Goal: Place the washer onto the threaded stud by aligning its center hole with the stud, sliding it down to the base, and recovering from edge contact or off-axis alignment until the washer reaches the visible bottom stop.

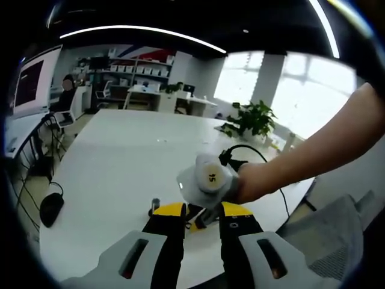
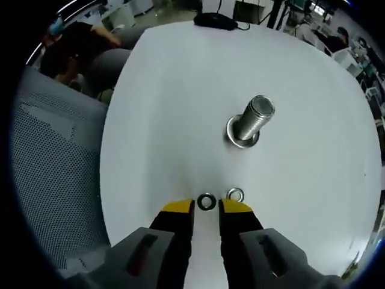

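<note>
Pickup step: right gripper jaws spread around dark steel ring washer on white table; next, pinch, lift to far threaded metal stud. Left gripper jaws apart, idle.

Lots of bare white table all around the tall stud. Open room above it too. Two small washers lying flat just past the right gripper tips, well apart from the stud. Grey chair off the table edge. Black mouse far across.
</note>
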`<state>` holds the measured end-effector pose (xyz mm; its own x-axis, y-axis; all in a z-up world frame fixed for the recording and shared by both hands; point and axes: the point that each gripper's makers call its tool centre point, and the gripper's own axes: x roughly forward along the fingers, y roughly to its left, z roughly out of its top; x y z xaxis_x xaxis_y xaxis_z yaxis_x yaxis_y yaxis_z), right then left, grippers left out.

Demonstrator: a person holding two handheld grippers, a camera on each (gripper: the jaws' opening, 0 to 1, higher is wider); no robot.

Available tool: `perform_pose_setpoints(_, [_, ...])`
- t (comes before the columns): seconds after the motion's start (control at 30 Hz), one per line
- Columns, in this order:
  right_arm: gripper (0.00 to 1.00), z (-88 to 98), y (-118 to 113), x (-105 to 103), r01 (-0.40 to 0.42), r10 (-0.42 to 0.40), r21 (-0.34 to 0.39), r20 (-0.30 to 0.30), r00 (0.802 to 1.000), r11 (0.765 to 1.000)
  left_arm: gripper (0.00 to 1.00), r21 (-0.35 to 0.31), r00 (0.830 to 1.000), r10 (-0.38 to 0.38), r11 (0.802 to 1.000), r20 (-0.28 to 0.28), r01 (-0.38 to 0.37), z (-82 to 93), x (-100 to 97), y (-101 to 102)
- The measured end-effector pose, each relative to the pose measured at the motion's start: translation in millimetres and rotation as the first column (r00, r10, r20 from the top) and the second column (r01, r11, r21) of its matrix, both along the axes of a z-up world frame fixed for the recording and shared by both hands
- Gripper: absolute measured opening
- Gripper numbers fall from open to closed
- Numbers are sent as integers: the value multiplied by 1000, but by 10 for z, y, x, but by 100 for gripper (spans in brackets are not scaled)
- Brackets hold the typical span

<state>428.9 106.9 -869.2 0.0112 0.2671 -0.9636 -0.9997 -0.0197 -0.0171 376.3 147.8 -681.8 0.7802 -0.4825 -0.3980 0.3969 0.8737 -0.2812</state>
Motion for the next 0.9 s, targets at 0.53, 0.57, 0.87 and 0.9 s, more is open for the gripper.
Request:
perform_pose_setpoints(0.53, [16, -13, 38, 25, -12, 12, -13, -10, 1000, 1000, 20, 0, 1000, -6, 1000, 1, 6, 1, 4, -13])
perform_pose_setpoints(0.57, [15, -12, 43, 17, -28, 28, -21, -3, 1000, 999, 20, -2, 1000, -7, 1000, 1, 7, 2, 3, -17])
perform_pose_setpoints(0.87, [14, 5, 42, 21, -9, 9, -34, -3, 1000, 999, 20, -5, 1000, -9, 1000, 0, 9, 1, 4, -16])
perform_pose_setpoints(0.9, [14, -5, 43, 29, -7, 7, -34, -3, 1000, 999, 20, -5, 1000, -8, 1000, 0, 8, 2, 3, -13])
